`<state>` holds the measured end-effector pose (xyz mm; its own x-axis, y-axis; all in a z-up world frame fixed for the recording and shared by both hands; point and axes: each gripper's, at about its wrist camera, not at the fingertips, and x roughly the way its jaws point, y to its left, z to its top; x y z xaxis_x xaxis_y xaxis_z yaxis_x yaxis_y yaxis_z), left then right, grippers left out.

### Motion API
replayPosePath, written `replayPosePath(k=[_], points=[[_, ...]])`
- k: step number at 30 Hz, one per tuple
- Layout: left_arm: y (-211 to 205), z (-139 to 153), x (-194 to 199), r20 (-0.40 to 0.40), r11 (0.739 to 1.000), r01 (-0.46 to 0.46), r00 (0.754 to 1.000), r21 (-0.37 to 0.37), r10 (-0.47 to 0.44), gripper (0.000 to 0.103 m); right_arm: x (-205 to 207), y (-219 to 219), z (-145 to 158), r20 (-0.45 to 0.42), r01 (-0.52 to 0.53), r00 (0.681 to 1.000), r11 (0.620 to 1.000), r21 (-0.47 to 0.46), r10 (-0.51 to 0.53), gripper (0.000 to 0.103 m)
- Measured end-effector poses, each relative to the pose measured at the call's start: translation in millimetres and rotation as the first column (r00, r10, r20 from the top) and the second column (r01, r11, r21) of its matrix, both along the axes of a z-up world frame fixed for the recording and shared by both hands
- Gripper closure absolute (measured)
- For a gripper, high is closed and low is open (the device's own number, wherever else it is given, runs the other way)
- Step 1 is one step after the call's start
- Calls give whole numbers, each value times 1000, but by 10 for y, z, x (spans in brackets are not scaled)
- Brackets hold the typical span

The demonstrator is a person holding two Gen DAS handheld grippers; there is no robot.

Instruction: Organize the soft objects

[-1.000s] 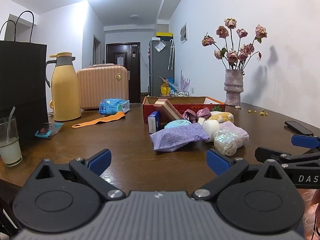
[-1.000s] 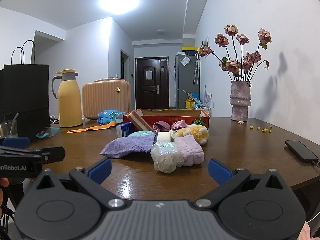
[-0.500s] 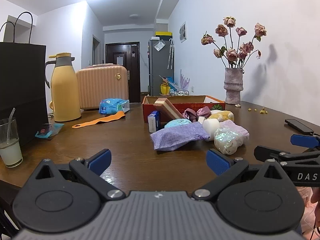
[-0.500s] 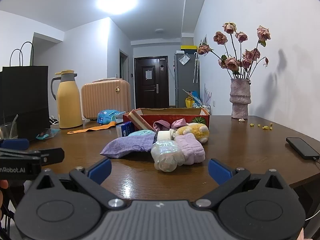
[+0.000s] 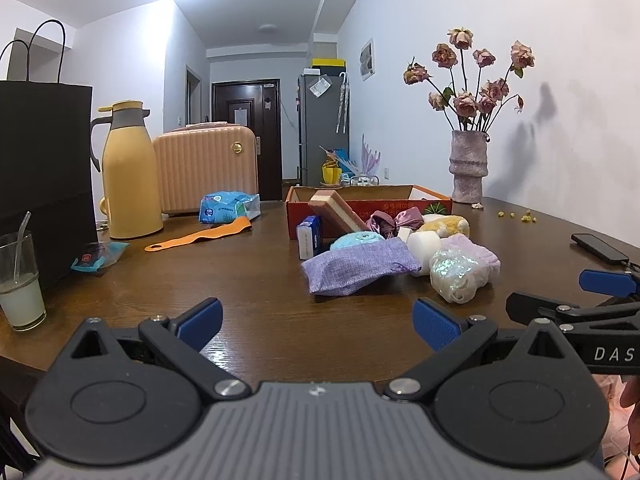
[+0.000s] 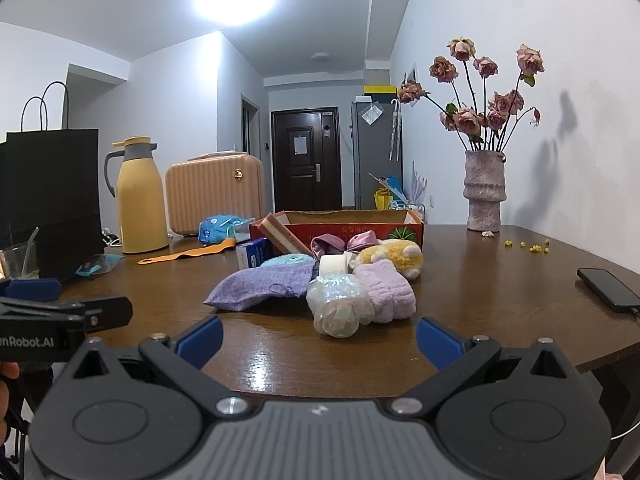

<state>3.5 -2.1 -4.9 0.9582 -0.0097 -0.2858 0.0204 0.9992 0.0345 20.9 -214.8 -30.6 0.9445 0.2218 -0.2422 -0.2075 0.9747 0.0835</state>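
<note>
A heap of soft things lies mid-table before a red cardboard box (image 5: pixel 400 203) (image 6: pixel 360 229): a purple cloth pouch (image 5: pixel 358 270) (image 6: pixel 260 286), an iridescent white bundle (image 5: pixel 460 274) (image 6: pixel 336 306), a lilac sock (image 6: pixel 386 294), a yellow plush toy (image 6: pixel 394 256), a teal ball (image 5: pixel 356 240), a white roll (image 5: pixel 424 243), pink satin scrunchies (image 6: pixel 344 240). A striped sponge (image 5: pixel 338 210) leans on the box. My left gripper (image 5: pixel 316 322) is open near the table's front edge, well short of the heap. My right gripper (image 6: pixel 318 338) is open, facing the bundle.
A yellow thermos (image 5: pixel 130 170), a peach suitcase (image 5: pixel 208 172), a black paper bag (image 5: pixel 40 176) and a glass of milky drink (image 5: pixel 20 280) stand at the left. A vase of dried roses (image 6: pixel 484 190) and a phone (image 6: pixel 608 290) are at the right. An orange strap (image 5: pixel 200 234) lies mid-left.
Both grippers have drifted only slightly; the views are nearly the same. Nothing on the table has moved.
</note>
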Motion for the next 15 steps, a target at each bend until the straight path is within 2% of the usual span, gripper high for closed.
replayPosePath(k=[15], points=[[-9, -21, 16, -4, 1000, -5, 1000, -1, 5, 0, 29, -17, -7, -1, 4, 1000, 1000, 2, -4, 0]])
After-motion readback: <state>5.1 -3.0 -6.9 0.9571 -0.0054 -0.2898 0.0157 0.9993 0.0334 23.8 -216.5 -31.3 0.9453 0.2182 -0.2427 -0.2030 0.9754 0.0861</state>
